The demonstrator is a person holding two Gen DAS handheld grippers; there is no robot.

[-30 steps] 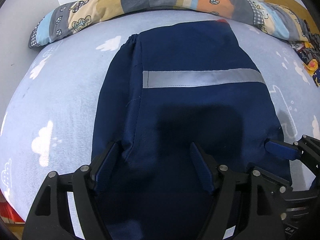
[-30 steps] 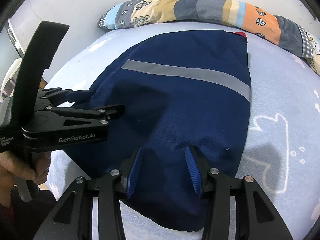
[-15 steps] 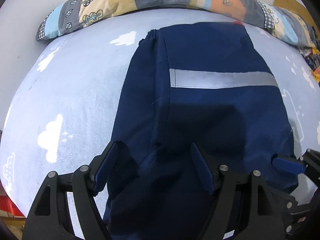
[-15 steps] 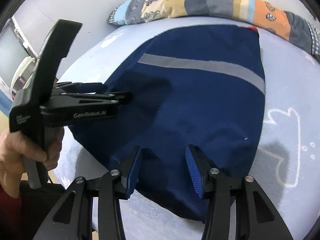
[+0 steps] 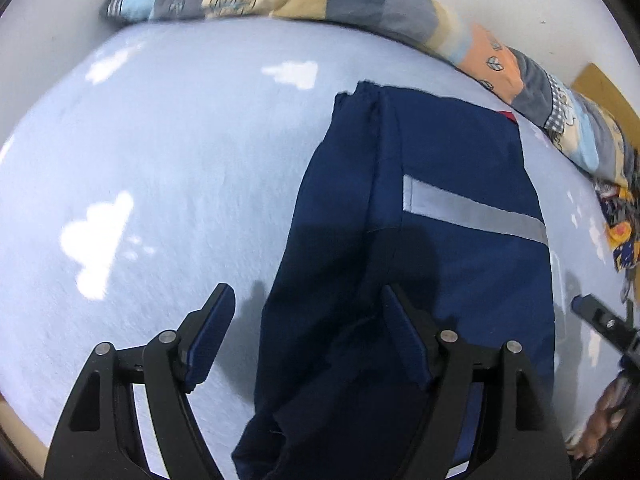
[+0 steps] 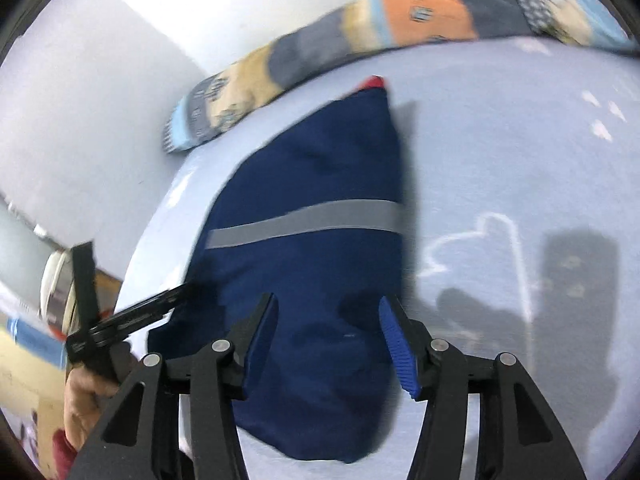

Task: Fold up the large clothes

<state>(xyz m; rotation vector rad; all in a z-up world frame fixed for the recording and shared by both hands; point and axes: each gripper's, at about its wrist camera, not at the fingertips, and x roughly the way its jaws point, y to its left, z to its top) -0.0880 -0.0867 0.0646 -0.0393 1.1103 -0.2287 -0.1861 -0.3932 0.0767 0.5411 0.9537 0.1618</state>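
Garment (image 5: 448, 240) is found lying flat on the bed (image 5: 160, 184), folded into a long navy panel with a grey stripe (image 5: 476, 216) across it, its far end close to the bolster (image 5: 360, 4) by the wall. A red tab (image 6: 374, 82) is seen at the far corner.

Left gripper (image 5: 308, 336) is held over the near left edge of the cloth, jaws apart and nothing between them; one pad is over bare sheet, the other over fabric. Right gripper (image 6: 326, 336) is held over the near end, jaws likewise apart and empty. The right view is blurred, so contact with the cloth cannot be confirmed.

The next fold is judged not yet begun. Risks noted:
- Only the top layer may be pinched at the left edge, where the layers overlap unevenly; the panel would then be opened rather than folded.
- The sheet may be caught along with the cloth if the jaws are closed too low.
- Uneven lifting by the two grippers would skew the fold and leave the stripe crooked
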